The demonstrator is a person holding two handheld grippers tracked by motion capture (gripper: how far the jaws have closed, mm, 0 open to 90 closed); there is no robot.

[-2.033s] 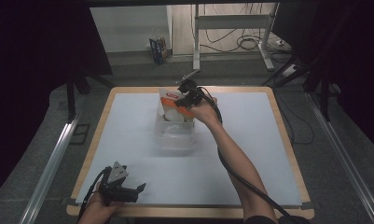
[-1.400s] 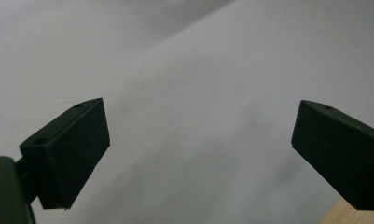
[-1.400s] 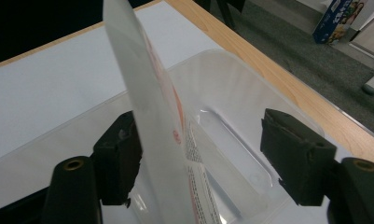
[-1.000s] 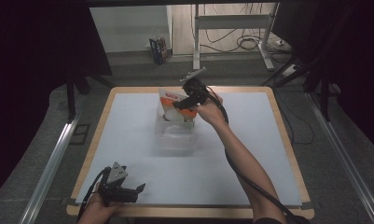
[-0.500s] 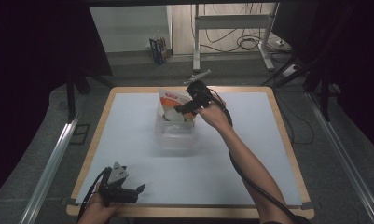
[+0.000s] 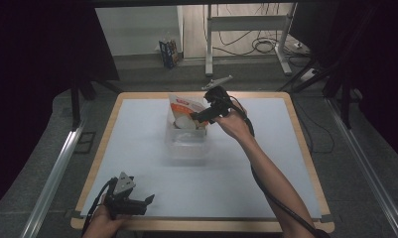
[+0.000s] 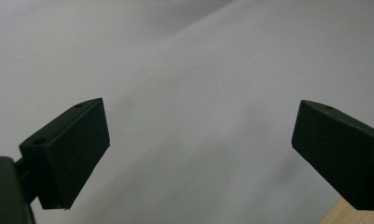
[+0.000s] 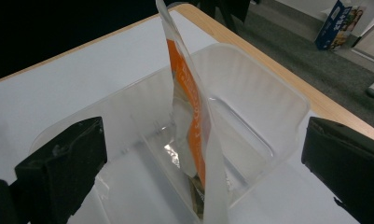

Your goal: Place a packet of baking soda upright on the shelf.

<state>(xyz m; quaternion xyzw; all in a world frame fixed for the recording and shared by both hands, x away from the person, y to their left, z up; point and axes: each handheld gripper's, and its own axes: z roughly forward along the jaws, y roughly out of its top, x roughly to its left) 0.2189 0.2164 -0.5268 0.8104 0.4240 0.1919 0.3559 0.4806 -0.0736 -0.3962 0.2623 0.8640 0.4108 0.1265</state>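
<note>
Our right hand-held gripper (image 6: pixel 200 117) has just been opening; its jaws stand wide, released, either side of the orange-and-white plastic pouch (image 8: pixel 192 121), which stands on edge in the clear plastic tub (image 8: pixel 268 109) just ahead. We judge the placing done; next, back away without tipping it. Our left hand-held gripper (image 7: pixel 198 154) rests open over the white table (image 7: pixel 184 60).

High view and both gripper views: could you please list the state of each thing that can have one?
Pouch: upright on its edge inside the tub, released.
Clear plastic tub: open, no lid, standing on the table.
Right tongs: just opened wide, pads clear of the pouch.
Left tongs: open, nothing between them, low over the table.
</note>
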